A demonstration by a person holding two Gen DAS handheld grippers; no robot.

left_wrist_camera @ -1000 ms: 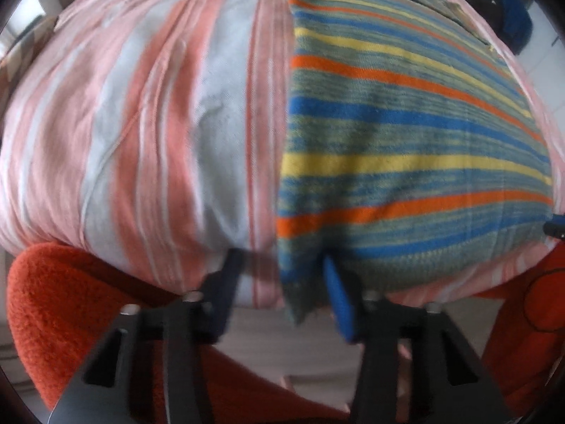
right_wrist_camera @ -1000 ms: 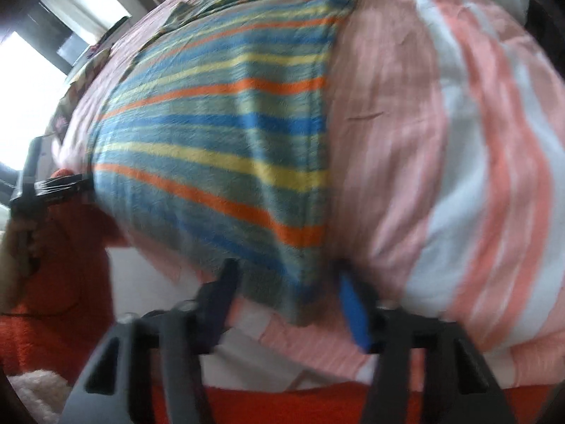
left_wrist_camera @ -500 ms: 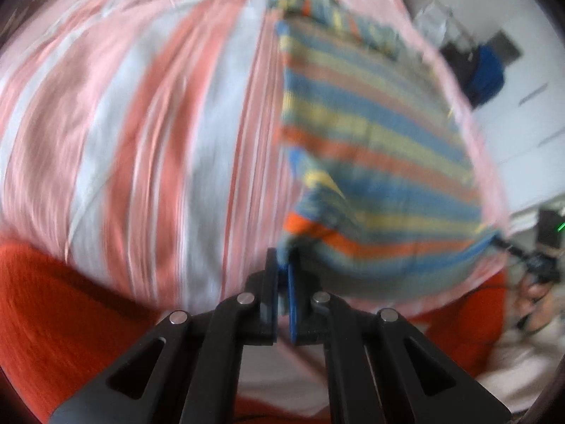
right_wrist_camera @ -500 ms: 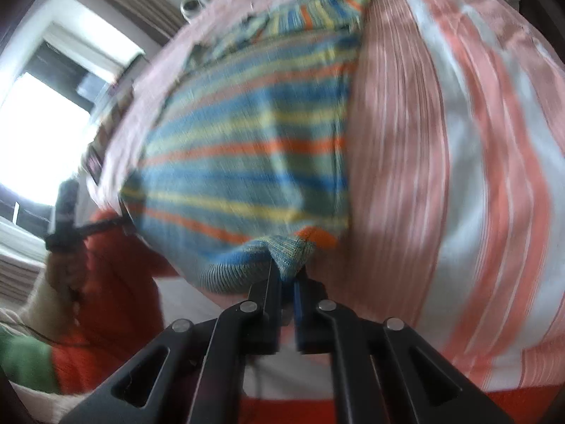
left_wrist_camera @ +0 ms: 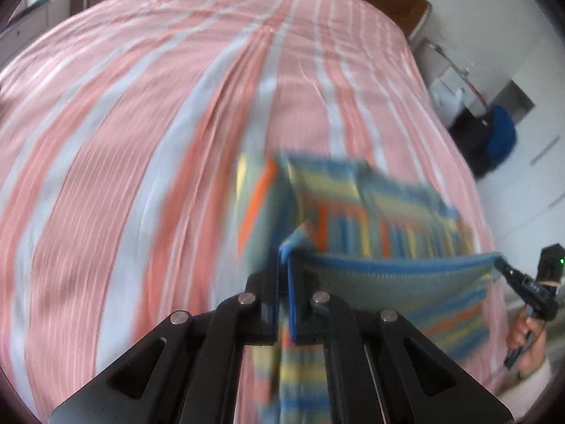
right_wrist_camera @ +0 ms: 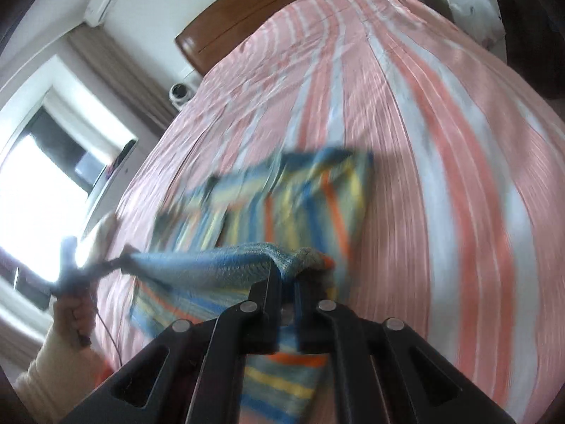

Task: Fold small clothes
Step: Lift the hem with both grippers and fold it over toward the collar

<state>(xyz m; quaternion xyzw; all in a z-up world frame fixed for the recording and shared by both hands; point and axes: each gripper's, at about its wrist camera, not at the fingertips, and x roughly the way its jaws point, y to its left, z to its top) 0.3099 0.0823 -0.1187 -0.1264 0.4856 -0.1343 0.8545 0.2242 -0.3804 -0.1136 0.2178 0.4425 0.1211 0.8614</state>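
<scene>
A striped knit garment (left_wrist_camera: 381,212), blue, yellow, orange and grey-green, lies partly on the bed and partly lifted. My left gripper (left_wrist_camera: 284,258) is shut on the left corner of its hem. My right gripper (right_wrist_camera: 289,272) is shut on the other corner of the garment (right_wrist_camera: 293,212). The hem is stretched taut between both grippers and is held above the rest of the garment, which is blurred. The right gripper (left_wrist_camera: 501,265) appears at the right edge of the left wrist view, and the left gripper (right_wrist_camera: 120,259) at the left of the right wrist view.
The bed (left_wrist_camera: 141,141) has a pink and white striped sheet (right_wrist_camera: 459,141) and a brown wooden headboard (right_wrist_camera: 247,14). A blue and black item (left_wrist_camera: 494,137) stands by the white wall on the right. A bright window (right_wrist_camera: 39,190) and a person's hand (right_wrist_camera: 76,318) are on the left.
Both grippers shut on the hem's two corners, then lifted it and carried it forward over the bed. The garment's near part now hangs folded above its far part.
</scene>
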